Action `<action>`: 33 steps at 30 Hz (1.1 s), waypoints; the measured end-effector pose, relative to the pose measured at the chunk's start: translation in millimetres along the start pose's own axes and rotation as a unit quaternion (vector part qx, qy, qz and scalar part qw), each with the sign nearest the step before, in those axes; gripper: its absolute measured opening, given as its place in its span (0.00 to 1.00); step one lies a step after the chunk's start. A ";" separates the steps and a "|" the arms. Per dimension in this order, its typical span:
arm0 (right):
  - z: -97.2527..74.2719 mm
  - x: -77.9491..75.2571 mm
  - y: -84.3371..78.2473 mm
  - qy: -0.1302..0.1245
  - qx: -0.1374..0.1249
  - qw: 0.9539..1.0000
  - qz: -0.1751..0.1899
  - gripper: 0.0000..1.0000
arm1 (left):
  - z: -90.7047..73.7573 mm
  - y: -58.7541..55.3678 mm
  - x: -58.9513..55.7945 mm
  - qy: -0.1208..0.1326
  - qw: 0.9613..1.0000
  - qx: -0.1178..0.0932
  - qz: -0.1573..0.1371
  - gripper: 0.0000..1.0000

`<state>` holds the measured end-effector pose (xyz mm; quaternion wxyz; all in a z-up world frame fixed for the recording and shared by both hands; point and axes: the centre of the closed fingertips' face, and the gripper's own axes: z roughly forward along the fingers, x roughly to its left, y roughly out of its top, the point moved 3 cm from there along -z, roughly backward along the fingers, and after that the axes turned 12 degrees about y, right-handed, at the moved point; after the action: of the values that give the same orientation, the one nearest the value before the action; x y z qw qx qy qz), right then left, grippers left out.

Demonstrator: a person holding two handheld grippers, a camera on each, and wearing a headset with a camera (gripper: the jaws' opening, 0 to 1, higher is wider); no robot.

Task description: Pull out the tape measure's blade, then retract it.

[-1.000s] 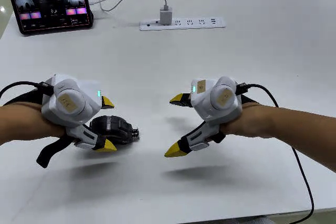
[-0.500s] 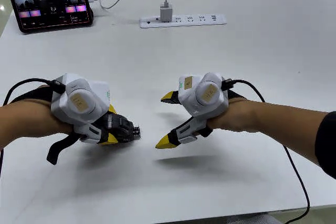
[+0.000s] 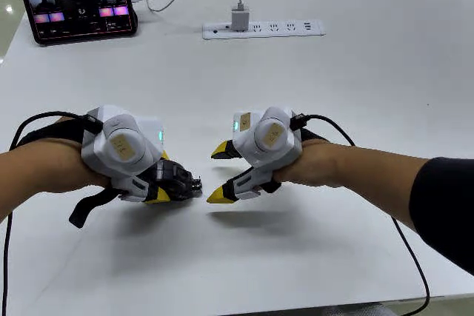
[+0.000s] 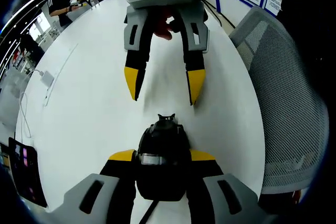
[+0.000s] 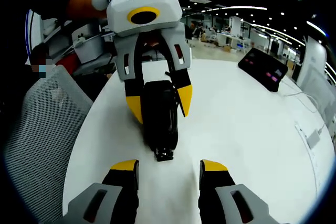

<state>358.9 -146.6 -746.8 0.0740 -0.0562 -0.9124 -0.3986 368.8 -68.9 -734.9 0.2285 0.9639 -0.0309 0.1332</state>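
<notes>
The left gripper (image 3: 161,177) has its yellow-tipped fingers (image 4: 122,156) closed tightly on the black tape measure (image 3: 174,180), one finger on each side of the case. It holds the case low over the white tabletop (image 3: 311,242); whether the case touches the surface cannot be told. The case points towards the right gripper (image 3: 218,174), and the small metal hook (image 5: 164,154) at the end of the blade sits at the mouth of the case, with no length of blade drawn out. The right gripper faces the left one, with its fingers (image 5: 126,165) spread wide and holding nothing. The hook lies just in front of the gap between them, in line with it but touching neither finger. In the left gripper view the right gripper's two yellow tips hang apart just beyond the tape measure's nose. A person's forearms reach in from both sides, and a dark cable (image 3: 404,234) trails from the right gripper along the tabletop. At the far edge stand a tablet (image 3: 78,1) with a lit screen and, well apart from it, a white power strip (image 3: 263,29) with a charger (image 3: 239,18) plugged in. A grey mesh chair (image 4: 283,103) stands beside the tabletop.
</notes>
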 end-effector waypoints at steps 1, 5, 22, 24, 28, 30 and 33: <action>0.9 -0.7 -0.4 0.004 0.006 1.000 -0.003 0.40 | 0.1 0.1 -0.1 0.000 1.000 0.000 0.000 0.32; 5.5 -3.0 0.8 0.008 0.010 1.000 -0.001 0.30 | 0.7 -0.2 0.6 0.000 1.000 0.001 -0.003 0.32; 29.4 -1.9 -1.3 0.019 0.038 0.999 -0.019 0.18 | 0.3 -1.5 0.7 0.002 1.000 0.001 -0.011 0.32; 31.5 -2.2 -1.7 0.017 0.043 0.999 -0.026 0.15 | 0.3 -1.6 0.4 0.003 1.000 0.001 -0.011 0.32; 33.9 -0.3 0.5 0.021 0.046 0.998 -0.035 0.12 | 0.6 -1.8 0.2 0.005 1.000 0.001 -0.009 0.32; 34.5 -1.6 0.5 0.018 0.049 0.998 -0.037 0.12 | 1.0 -2.3 0.9 0.005 1.000 0.002 -0.009 0.32; 34.6 -2.9 0.5 0.019 0.045 0.999 -0.018 0.11 | 1.7 -2.7 1.3 0.005 1.000 0.002 -0.010 0.32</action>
<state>358.7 -120.9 -770.2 0.0865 -0.0291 -0.9289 -0.3589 370.8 -67.3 -737.2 0.2277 0.9641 -0.0200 0.1355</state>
